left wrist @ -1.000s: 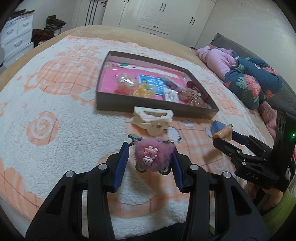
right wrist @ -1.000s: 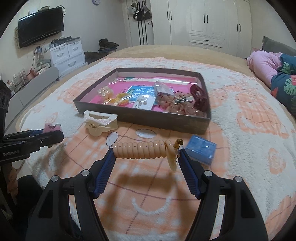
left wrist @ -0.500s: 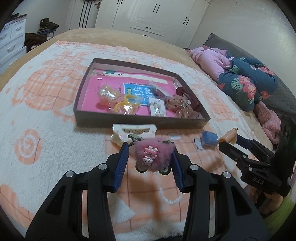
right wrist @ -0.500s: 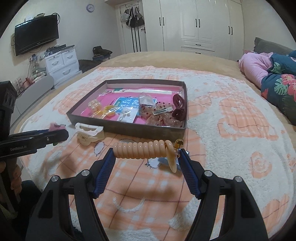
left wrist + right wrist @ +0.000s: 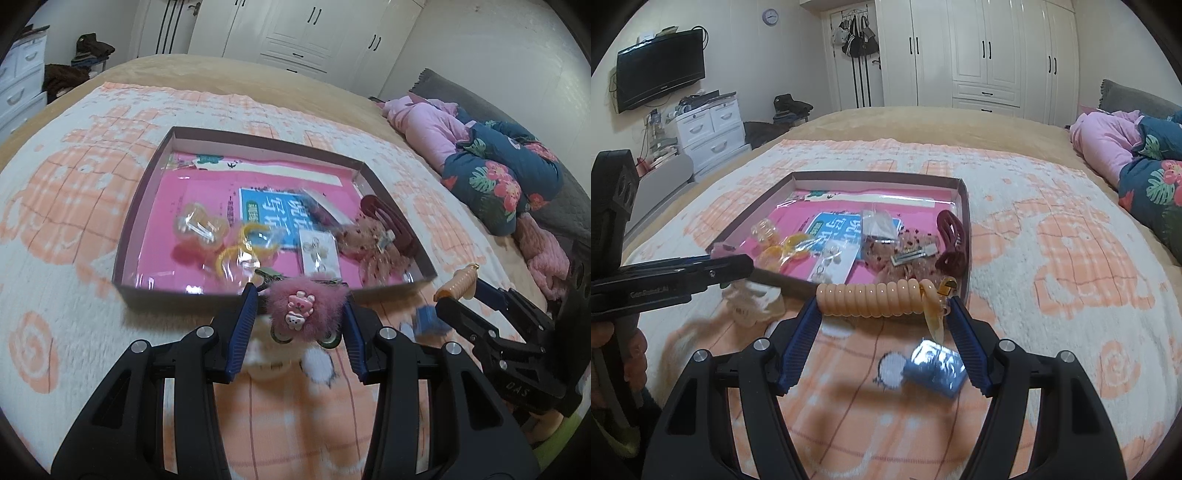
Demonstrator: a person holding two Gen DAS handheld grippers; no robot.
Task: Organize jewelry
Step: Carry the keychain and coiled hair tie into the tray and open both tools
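Observation:
My left gripper (image 5: 300,314) is shut on a fluffy pink hair clip (image 5: 306,312) with small bear charms, held just in front of the near wall of a brown tray (image 5: 142,206). My right gripper (image 5: 882,306) is shut on a peach spiral hair tie (image 5: 871,295), held crosswise at the tray's (image 5: 964,221) near right corner. The tray has a pink lining and holds several hair accessories: yellow rings (image 5: 247,243), an earring card (image 5: 319,251) and a dark red claw clip (image 5: 951,236). In the right wrist view the left gripper (image 5: 733,271) reaches in from the left.
A cream claw clip (image 5: 753,304) and a small blue box (image 5: 934,363) lie on the orange-and-white blanket (image 5: 1052,295) in front of the tray. Folded pink and floral bedding (image 5: 491,170) is piled at the right. Wardrobes and drawers stand beyond the bed.
Both grippers have moved forward towards the tray with their items still held. The tray looks larger and closer, and the cream claw clip now lies under the left gripper.

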